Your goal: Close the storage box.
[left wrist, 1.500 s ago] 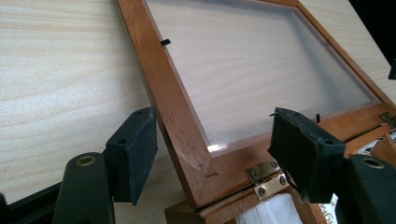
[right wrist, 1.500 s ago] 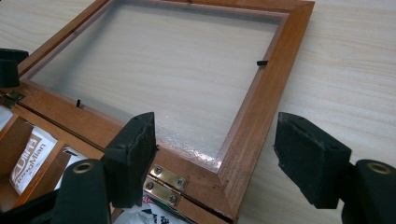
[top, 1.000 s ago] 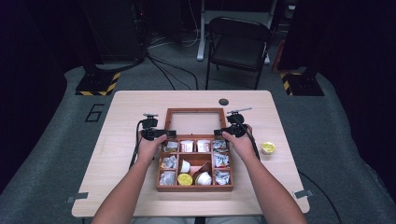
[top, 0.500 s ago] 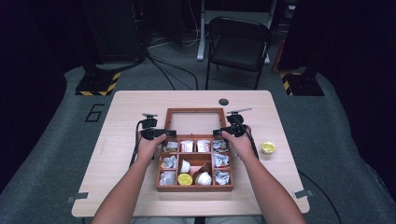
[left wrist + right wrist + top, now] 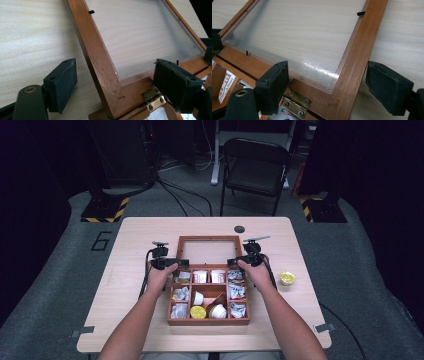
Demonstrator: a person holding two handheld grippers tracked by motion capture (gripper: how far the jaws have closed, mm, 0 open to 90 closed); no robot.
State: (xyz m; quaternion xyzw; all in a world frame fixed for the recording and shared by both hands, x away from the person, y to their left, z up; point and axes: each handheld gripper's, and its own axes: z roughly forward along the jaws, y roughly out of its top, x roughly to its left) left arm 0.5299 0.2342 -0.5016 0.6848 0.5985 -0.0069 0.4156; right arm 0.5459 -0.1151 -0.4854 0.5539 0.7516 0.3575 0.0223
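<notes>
A wooden compartment box [image 5: 208, 320] sits at the table's front middle, holding several packets and small cups. Its clear-paned lid [image 5: 208, 251] lies open and flat behind it. My left gripper [image 5: 177, 263] is open at the lid's near left corner. In the left gripper view the lid's frame corner [image 5: 107, 82] and a brass hinge [image 5: 152, 98] lie between the open gripper's [image 5: 117, 80] black pads [image 5: 61, 83]. My right gripper [image 5: 235, 262] is open at the near right corner. There the frame corner [image 5: 342, 87] stands between its [image 5: 330, 82] spread pads [image 5: 388, 87], a hinge [image 5: 295, 103] below.
A small yellow cup [image 5: 286, 278] stands on the table right of the box. A black round disc [image 5: 239, 229] lies near the table's far edge. A dark folding chair [image 5: 255, 165] stands beyond the table [image 5: 130, 245].
</notes>
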